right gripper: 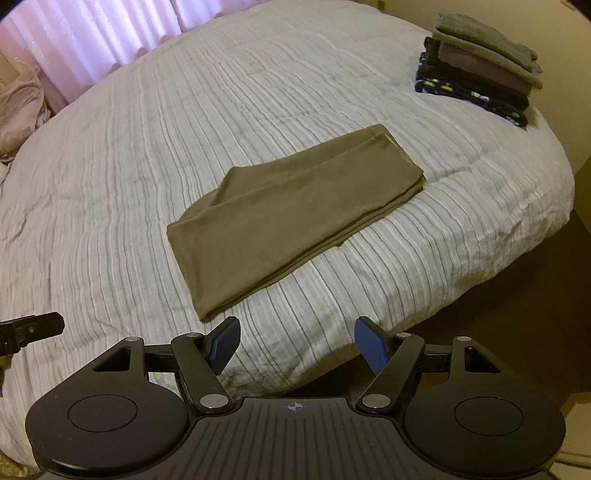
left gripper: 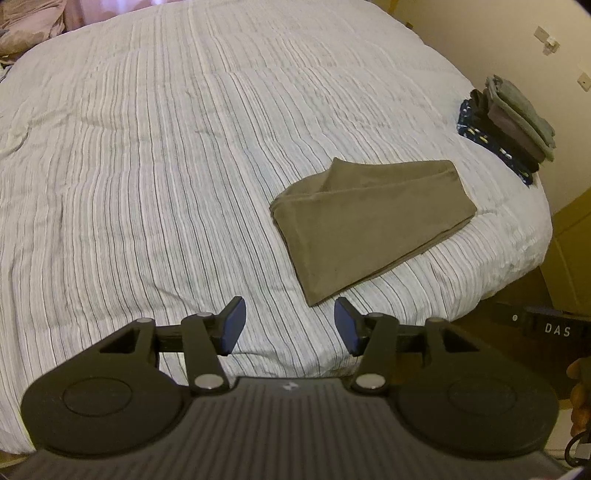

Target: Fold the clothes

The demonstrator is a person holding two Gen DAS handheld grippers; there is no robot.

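Left claw [left gripper: 290,326]: jaws apart, nothing between the blue pads [left gripper: 233,325], bedspread visible through the gap. It hangs over the near edge of the bed [left gripper: 147,166], pointing steeply down. Right claw [right gripper: 295,345]: jaws likewise apart and empty, blue pads [right gripper: 371,345] clear of all cloth, positioned over the bed's near edge where the bedspread drops away.

Left wrist view, left to right. At 10 o'clock, a heap of pinkish bedding [left gripper: 29,26] at the far corner. The striped white bedspread fills the centre, lightly creased. At 3 o'clock from the frame's centre lies the shirt [left gripper: 373,229], olive-brown, folded to a rough rectangle, flat on the bed, one upper layer lifted in a loose flap at its far left corner. Its nearest corner lies just beyond the claw's right finger, not touching. At 2 o'clock, near the bed's far right edge, a stack [left gripper: 506,125] of folded clothes: dark patterned item at the bottom, brown above, grey on top. Well apart from the shirt.

Right wrist view, left to right. At 9 o'clock, part of the left claw enters the frame edge. At 11 o'clock, a pale curtain [right gripper: 110,33]. The shirt [right gripper: 295,218] lies centre, its near corner just beyond the left finger, untouched. Stack [right gripper: 480,66] at 1 o'clock.
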